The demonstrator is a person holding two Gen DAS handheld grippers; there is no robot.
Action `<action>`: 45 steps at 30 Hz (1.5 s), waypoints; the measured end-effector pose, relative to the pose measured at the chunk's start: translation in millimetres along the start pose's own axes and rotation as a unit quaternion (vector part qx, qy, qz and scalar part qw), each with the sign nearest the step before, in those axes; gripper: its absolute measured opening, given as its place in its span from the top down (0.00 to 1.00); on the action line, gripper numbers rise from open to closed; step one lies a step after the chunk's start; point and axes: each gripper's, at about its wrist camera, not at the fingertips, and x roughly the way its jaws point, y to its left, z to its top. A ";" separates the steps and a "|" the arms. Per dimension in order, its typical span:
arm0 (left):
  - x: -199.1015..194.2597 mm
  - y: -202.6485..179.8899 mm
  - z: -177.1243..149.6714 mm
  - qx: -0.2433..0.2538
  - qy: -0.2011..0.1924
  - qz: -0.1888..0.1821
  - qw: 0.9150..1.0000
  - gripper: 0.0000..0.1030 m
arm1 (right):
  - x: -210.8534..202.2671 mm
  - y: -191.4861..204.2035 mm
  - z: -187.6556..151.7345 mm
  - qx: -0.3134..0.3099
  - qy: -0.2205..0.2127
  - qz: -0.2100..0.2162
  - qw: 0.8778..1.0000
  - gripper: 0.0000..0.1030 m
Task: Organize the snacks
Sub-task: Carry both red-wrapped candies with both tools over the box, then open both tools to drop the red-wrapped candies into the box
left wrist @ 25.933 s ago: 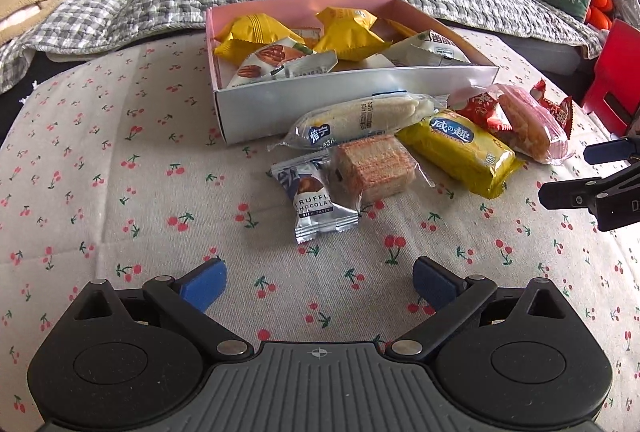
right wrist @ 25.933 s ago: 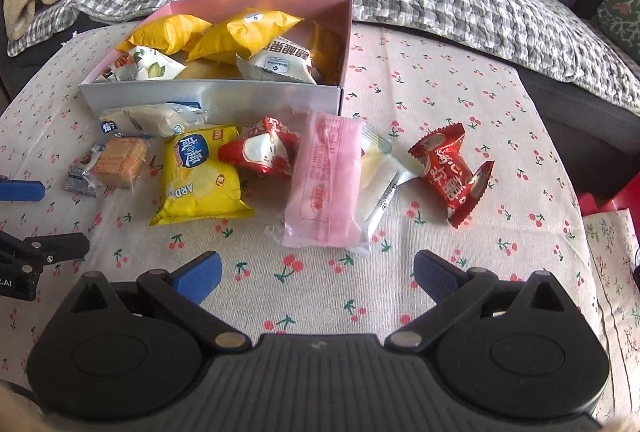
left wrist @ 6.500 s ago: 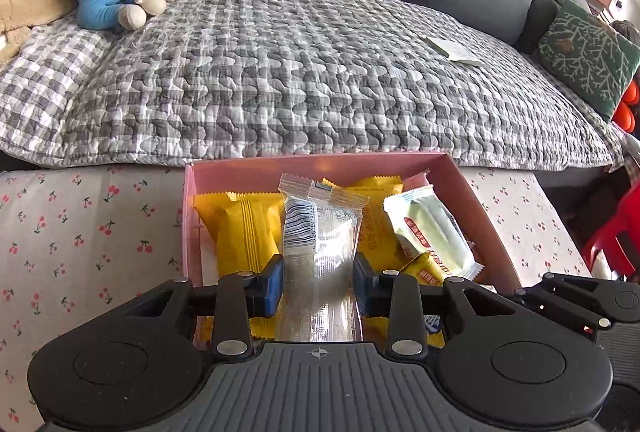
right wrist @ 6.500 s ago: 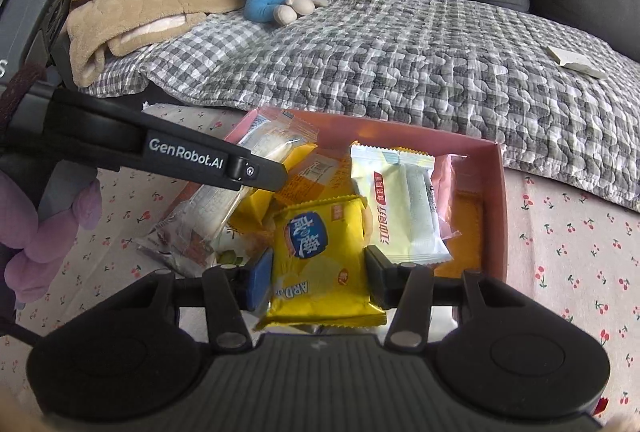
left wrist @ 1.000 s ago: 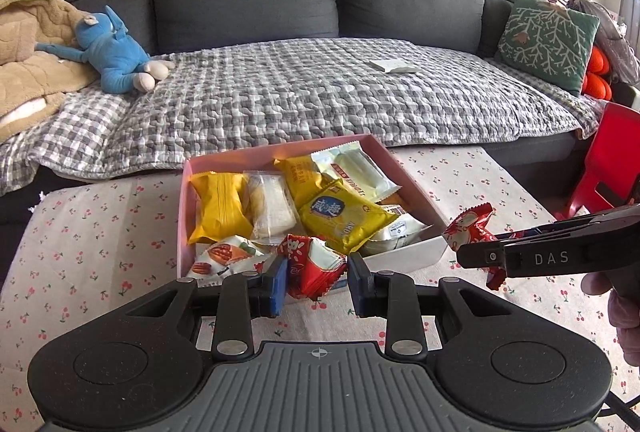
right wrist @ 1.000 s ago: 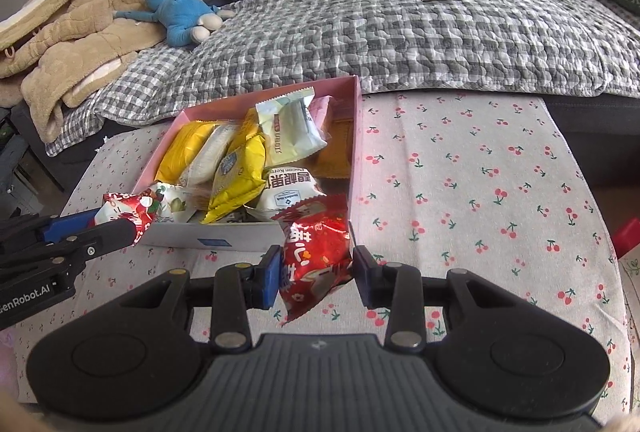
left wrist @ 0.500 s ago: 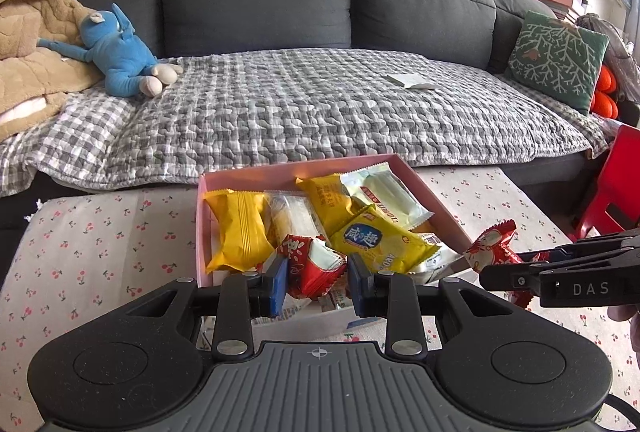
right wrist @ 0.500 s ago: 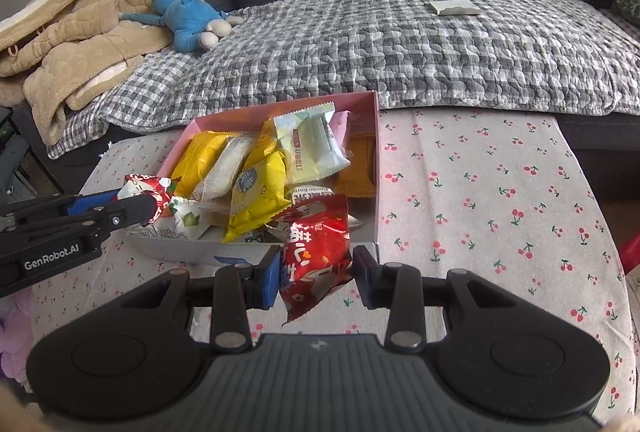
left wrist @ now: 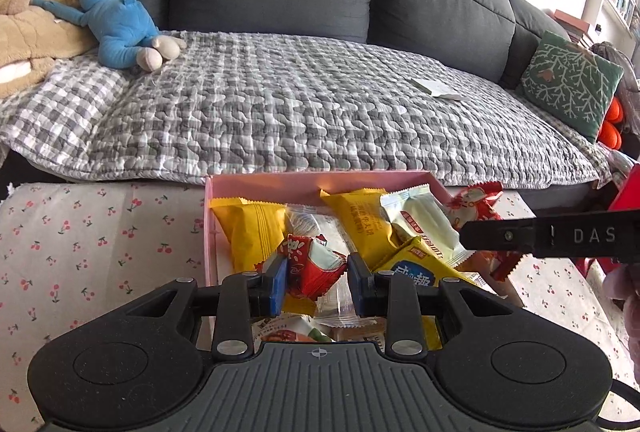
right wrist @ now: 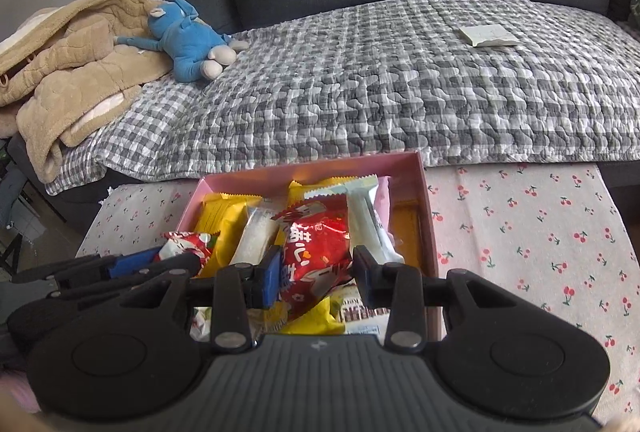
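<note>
We now have both grippers over the pink box [left wrist: 320, 177], which sits at the far edge of the cherry-print table [left wrist: 100, 232], up against the sofa's checked quilt [left wrist: 300, 112]. A second ago both were short of it, with the box's near wall in front of their fingertips; since then we have carried them forward, so each load now hangs above the packets already inside.

The left gripper [left wrist: 316, 278] is clamped on a small red-and-white snack [left wrist: 312, 264], held above the box's left half beside the yellow packet [left wrist: 250, 232]. The right gripper [right wrist: 316, 274] is clamped on a larger red snack [right wrist: 316, 252], held over the middle of the box, in front of the pale green-and-white packet [right wrist: 366, 216]. Neither grip has loosened in the last second; the wrappers are pinched at their sides.

No loose snack shows on the visible cloth (parts of the table lie outside both views), so we judge these two to be among the last pieces. What remains is to lower and let go. The box is already heaped, so a packet released too high may slide off the pile towards a wall or over it. The two grippers also hang near each other, and opening one could nudge the other's packet.
</note>
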 end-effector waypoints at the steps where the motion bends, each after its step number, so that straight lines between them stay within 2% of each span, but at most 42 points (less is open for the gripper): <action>1: 2.4 1.5 -0.5 -0.003 0.000 -0.005 1.000 0.72 | 3.8 1.4 2.4 0.001 0.001 0.002 1.000 0.67; 8: 10.2 2.7 0.5 0.017 -0.007 -0.015 1.000 0.71 | 37.6 17.7 19.6 -0.001 0.012 0.003 1.000 0.66; 13: 14.6 9.8 1.8 0.013 -0.010 -0.004 1.000 0.71 | 58.1 28.2 30.6 -0.001 0.017 0.014 1.000 0.66; 19: 25.9 19.9 9.8 0.020 -0.026 0.007 0.999 0.71 | 72.1 32.9 40.2 -0.003 0.021 0.006 1.000 0.65; 22: 28.3 22.9 11.0 0.024 -0.028 0.007 0.999 0.71 | 74.1 30.5 43.7 0.011 0.018 0.013 1.000 0.56; 23: 29.1 23.4 11.4 0.026 -0.028 0.007 0.999 0.71 | 73.2 29.9 44.0 0.013 0.014 0.015 1.000 0.45; 24: 29.9 23.9 12.0 0.028 -0.029 0.007 0.999 0.71 | 72.1 29.7 44.4 0.012 0.009 0.015 1.000 0.41; 28: 37.1 22.3 18.5 0.040 -0.031 0.012 0.999 0.71 | 68.5 28.1 45.5 0.005 0.007 0.010 1.000 0.41; 33: 52.7 18.3 28.9 0.041 -0.030 0.023 0.998 0.70 | 61.4 24.6 46.6 0.004 0.002 0.011 1.000 0.36; 35: 57.9 16.7 29.8 0.040 -0.034 0.034 0.998 0.67 | 58.6 23.4 47.4 0.002 0.001 0.007 1.000 0.34; 37: 61.4 15.7 29.9 0.038 -0.033 0.051 0.997 0.57 | 55.0 22.6 48.0 -0.003 -0.003 0.003 1.000 0.31; 39: 60.0 16.6 28.4 0.028 -0.035 0.060 0.997 0.29 | 51.4 21.4 47.6 -0.007 -0.005 0.000 1.000 0.29; 40: 57.2 16.8 26.8 0.025 -0.039 0.059 0.997 0.25 | 49.3 20.5 46.8 -0.009 -0.005 0.000 1.000 0.29; 45: 47.8 14.5 20.7 0.036 -0.026 0.066 0.997 0.21 | 38.7 15.7 40.1 -0.004 -0.005 -0.004 1.000 0.26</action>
